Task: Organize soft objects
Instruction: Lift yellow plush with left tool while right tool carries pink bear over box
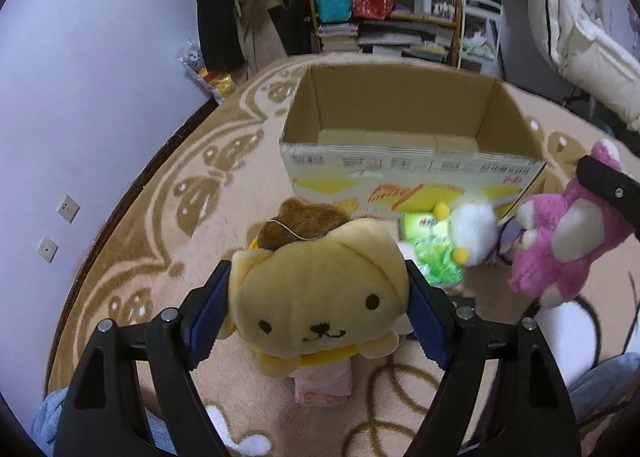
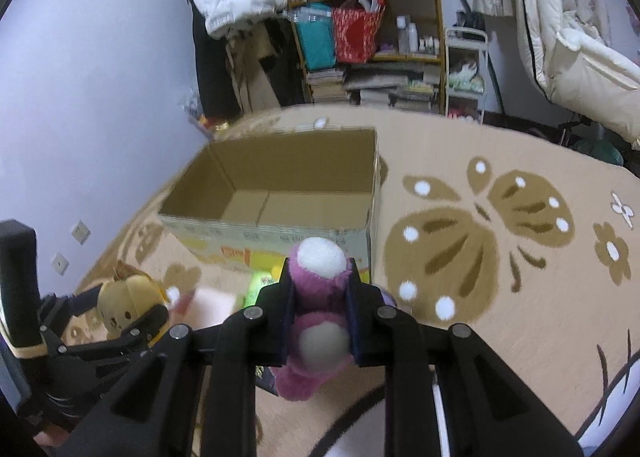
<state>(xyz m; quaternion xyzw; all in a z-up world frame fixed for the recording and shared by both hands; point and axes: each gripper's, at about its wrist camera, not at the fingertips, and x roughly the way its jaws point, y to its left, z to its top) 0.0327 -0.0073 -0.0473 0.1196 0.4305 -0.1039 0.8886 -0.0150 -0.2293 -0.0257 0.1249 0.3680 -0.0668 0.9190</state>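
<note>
My left gripper (image 1: 318, 297) is shut on a yellow plush dog (image 1: 320, 297) with a brown cap, lifted above the carpet; the same dog (image 2: 124, 303) shows at the lower left of the right wrist view. My right gripper (image 2: 318, 297) is shut on a pink plush bear (image 2: 316, 337) with white patches, also held in the air; the bear (image 1: 560, 253) hangs at the right of the left wrist view. An open, empty cardboard box (image 1: 404, 161) stands on the carpet just beyond both toys, and its rim (image 2: 272, 231) lies ahead of the bear.
In front of the box lie a white fluffy toy (image 1: 474, 233) with yellow bits, a green packet (image 1: 432, 253) and a pink packet (image 1: 320, 387). A patterned beige carpet (image 2: 500, 257) covers the floor. A cluttered shelf (image 2: 368, 29) and hanging clothes stand behind, a wall at left.
</note>
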